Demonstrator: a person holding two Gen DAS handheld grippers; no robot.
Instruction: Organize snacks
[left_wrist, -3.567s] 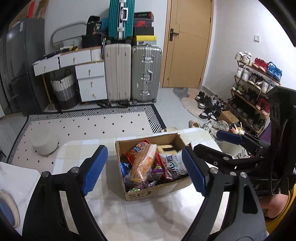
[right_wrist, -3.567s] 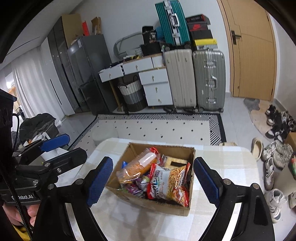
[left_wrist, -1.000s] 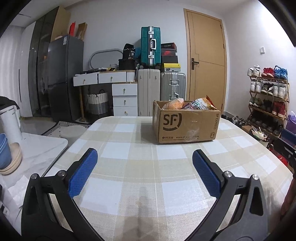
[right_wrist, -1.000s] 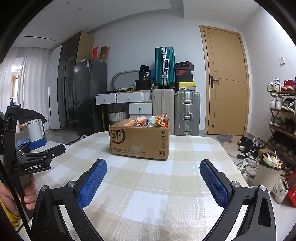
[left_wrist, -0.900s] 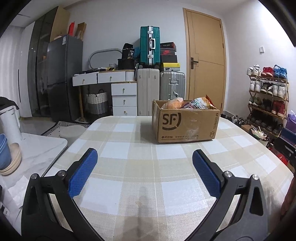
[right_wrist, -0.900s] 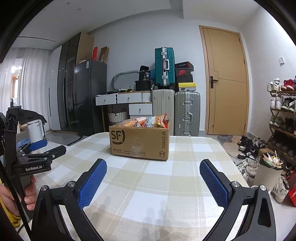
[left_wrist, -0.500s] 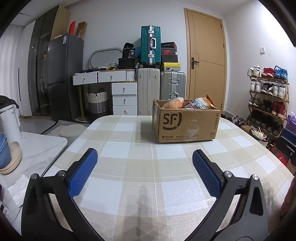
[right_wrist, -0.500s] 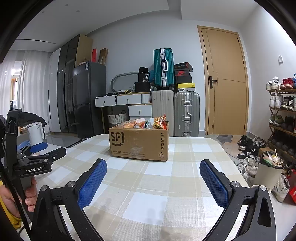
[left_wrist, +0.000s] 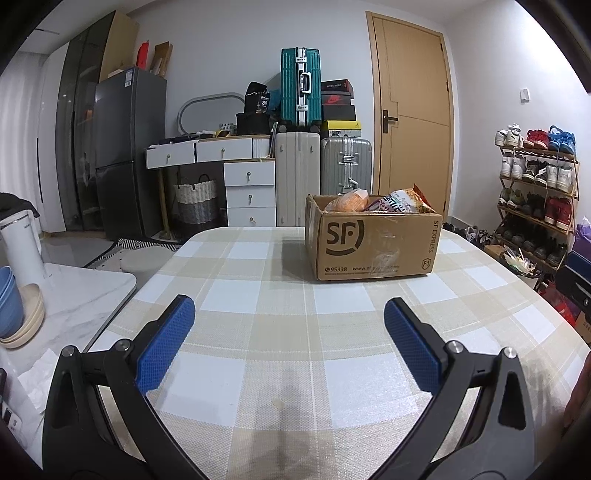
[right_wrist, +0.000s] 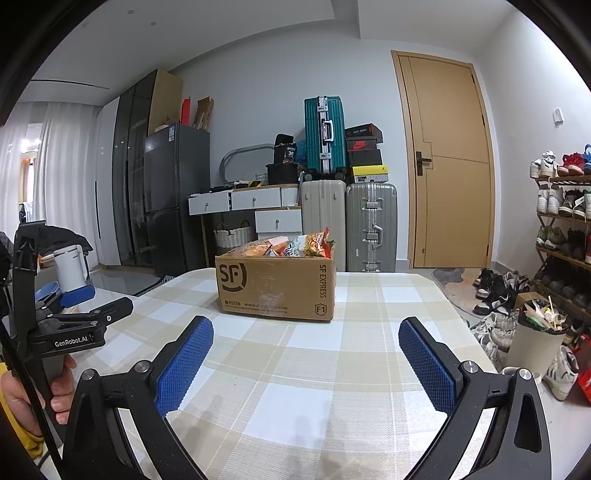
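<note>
Sitting toward the far edge of the checked tabletop (left_wrist: 280, 354): cardboard box (left_wrist: 373, 242) w/ "SF" printed on the near wall, flaps open. Poking up over its rim: snack packets (left_wrist: 400, 202) (an orange bag at the left, a red-and-white one beside it; rest hidden by the wall). Hovering low over the near part of the tabletop, well apart from the box: left gripper (left_wrist: 288, 338), blue pads (left_wrist: 164, 343) spread wide, holding nothing. Doing likewise, right gripper (right_wrist: 304, 360), jaws splayed, empty, box straight ahead btwn its pads. Gripping the left tool's handle at the tabletop's left edge in the right wrist view: a hand (right_wrist: 22, 398).
</note>
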